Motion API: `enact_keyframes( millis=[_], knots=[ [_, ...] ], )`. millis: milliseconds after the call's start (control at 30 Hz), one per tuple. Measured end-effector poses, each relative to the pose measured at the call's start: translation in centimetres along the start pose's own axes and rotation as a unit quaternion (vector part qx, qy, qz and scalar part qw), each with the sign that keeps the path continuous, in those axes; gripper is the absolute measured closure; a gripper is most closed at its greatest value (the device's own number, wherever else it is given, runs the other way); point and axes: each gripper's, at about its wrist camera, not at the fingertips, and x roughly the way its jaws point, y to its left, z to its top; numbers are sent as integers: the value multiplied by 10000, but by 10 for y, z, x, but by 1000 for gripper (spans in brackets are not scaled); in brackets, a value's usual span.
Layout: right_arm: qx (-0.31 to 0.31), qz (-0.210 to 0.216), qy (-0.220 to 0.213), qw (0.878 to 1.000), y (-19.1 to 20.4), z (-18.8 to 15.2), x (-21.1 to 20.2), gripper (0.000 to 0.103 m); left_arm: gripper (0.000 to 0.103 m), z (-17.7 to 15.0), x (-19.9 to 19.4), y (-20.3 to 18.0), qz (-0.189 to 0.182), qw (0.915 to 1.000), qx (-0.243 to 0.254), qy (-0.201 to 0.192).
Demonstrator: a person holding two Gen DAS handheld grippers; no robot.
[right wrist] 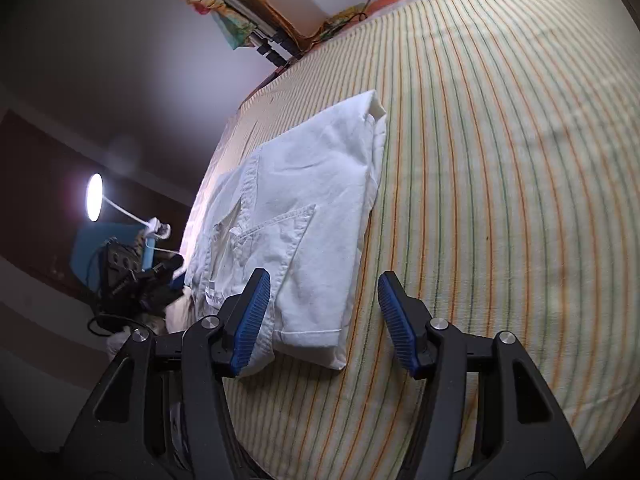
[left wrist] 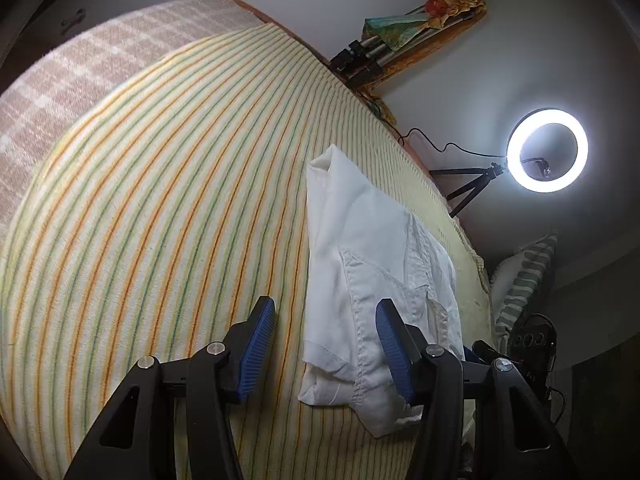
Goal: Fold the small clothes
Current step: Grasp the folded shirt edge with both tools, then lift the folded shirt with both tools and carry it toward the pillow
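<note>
A white folded garment [left wrist: 360, 220] with a stitched pocket lies flat on the striped bedsheet [left wrist: 160, 200], close to the bed's edge. My left gripper [left wrist: 324, 310] hovers over its near end with jaws open; one blue pad overlaps the cloth and the other stands over bare sheet, neither pressing. In the right wrist view the same garment [right wrist: 312, 168] stretches away from me. My right gripper [right wrist: 324, 278] is open above its near corner, with the left pad over the cloth and the right pad over the sheet [right wrist: 500, 200]. Neither gripper holds anything.
A lit ring light [left wrist: 514, 152] on a small tripod stands past the bed's edge, with a patterned pillow [left wrist: 524, 276] and dark equipment [left wrist: 532, 344] below it. Folded tripods [left wrist: 372, 54] lean on the wall. A checked blanket [left wrist: 100, 60] lies farther along the bed. Another lamp [right wrist: 95, 196] glows beside the bed.
</note>
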Motion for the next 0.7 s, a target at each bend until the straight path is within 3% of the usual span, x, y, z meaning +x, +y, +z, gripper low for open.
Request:
enact_keyframes(
  millis=[333, 367, 400, 467, 533, 600, 700],
  knots=[
    [413, 486, -18, 9980, -5, 4, 27, 45, 50, 0, 21, -11, -120, 9999, 33, 16],
    [391, 470, -1, 9981, -4, 5, 29, 48, 52, -1, 23, -15, -97, 9999, 94, 5],
    [378, 451, 13, 9983, -2, 5, 31, 50, 60, -1, 26, -18, -53, 9999, 130, 33],
    [359, 357, 33, 9987, 0, 3, 30, 71, 72, -3, 30, -21, -2, 9998, 166, 65],
    [293, 254, 20, 9992, 3, 3, 28, 83, 78, -5, 29, -25, 87, 9996, 285, 19],
    [148, 185, -26, 9997, 9, 3, 24, 87, 87, -6, 25, -31, 137, 9989, 442, -55],
    [-138, 24, -101, 9999, 24, 4, 19, 89, 92, -7, 18, -43, 189, 9975, 672, -128]
  ],
)
